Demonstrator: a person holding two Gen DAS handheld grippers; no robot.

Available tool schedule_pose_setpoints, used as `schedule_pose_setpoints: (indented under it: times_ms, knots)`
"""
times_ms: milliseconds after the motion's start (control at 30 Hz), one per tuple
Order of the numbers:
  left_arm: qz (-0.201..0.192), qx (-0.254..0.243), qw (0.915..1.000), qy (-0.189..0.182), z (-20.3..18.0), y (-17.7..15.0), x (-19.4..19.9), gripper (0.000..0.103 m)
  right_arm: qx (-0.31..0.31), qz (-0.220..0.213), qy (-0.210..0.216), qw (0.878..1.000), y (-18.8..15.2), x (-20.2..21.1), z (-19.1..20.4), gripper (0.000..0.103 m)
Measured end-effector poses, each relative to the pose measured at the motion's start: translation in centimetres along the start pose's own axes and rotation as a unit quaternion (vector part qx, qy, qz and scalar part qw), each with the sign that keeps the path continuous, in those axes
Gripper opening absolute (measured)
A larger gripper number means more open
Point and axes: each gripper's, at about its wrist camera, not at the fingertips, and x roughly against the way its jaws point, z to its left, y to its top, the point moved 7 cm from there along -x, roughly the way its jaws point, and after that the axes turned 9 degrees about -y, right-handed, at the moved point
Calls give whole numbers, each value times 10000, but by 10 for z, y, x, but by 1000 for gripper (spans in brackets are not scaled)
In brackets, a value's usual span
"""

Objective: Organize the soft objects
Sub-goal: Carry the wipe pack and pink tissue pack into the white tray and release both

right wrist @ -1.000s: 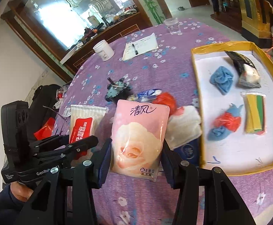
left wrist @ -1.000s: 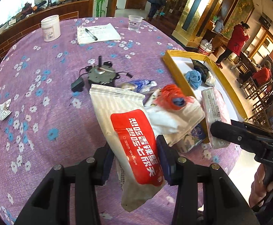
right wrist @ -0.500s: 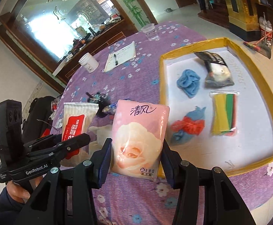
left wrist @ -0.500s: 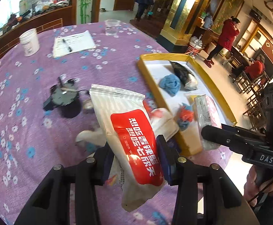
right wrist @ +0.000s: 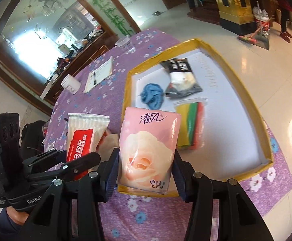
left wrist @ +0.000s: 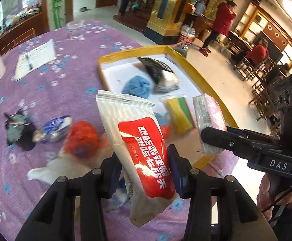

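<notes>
Over the purple tablecloth (right wrist: 162,210), left gripper (left wrist: 145,169) clamping wet-wipes pack (left wrist: 144,140), right gripper (right wrist: 145,173) clamping pink tissue pack (right wrist: 148,150), both nearing yellow tray (right wrist: 244,92); next: releasing inside.

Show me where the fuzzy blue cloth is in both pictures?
Left wrist view: the blue cloth lies above the middle, in the yellow-rimmed tray, beside the black packet.
Right wrist view: the blue cloth lies near the middle, at the tray's left end, above the pink pack.
Shared landmark: the yellow-rimmed tray.
</notes>
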Motion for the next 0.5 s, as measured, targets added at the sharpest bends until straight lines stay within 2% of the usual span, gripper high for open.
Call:
schedule_pose_setpoints:
  times_ms: [500]
  knots:
    - [288,-217,9992,-200,-39,7,-55,43,-272,17,-318,9991,13,1,-51,53]
